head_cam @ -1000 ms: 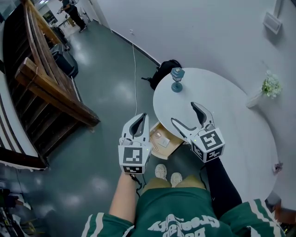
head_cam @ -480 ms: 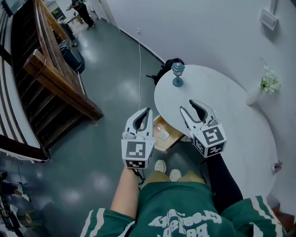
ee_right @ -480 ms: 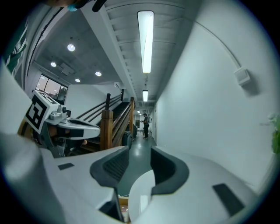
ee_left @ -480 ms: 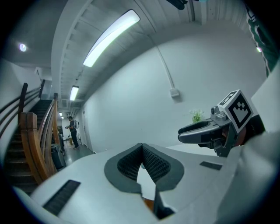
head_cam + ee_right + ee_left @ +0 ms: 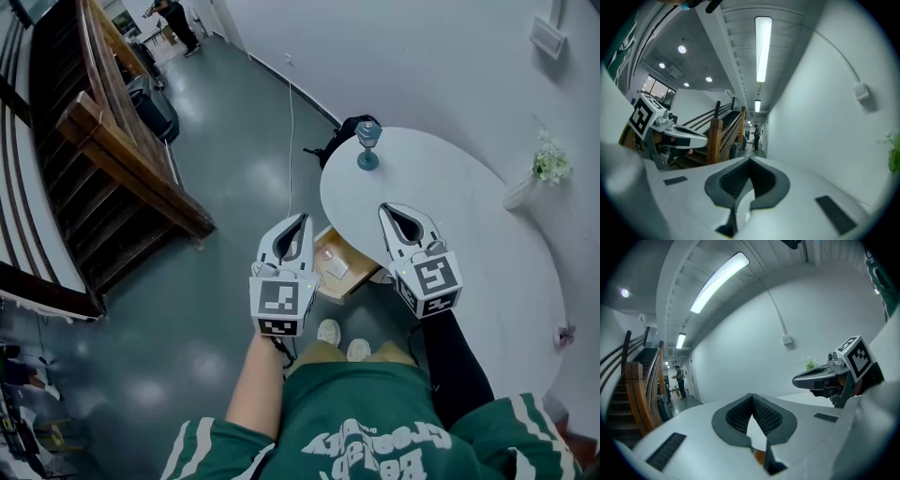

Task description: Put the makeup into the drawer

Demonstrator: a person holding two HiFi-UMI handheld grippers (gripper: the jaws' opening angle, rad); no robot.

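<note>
Shirt (image 5: 370, 448): white print in 2 lines on green, seen upside down from the head view; the letters are too blurred to read.
Cube (image 5: 281, 305) on left gripper (image 5: 298, 221): black-and-white square markers, 1 on each face that shows; block patterns, not letters or numbers.
Cube (image 5: 428, 281) on right gripper (image 5: 392, 214): the same kind of marker, also not letters or numbers.
Readable text: none.

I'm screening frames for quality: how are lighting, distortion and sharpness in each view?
Head view: evenly lit and sharp, with soft reflections on the glossy floor. Left gripper view: heavy fisheye bending, dark corners, bright ceiling strip light. Right gripper view: same fisheye; its ceiling light is blown out.
</note>
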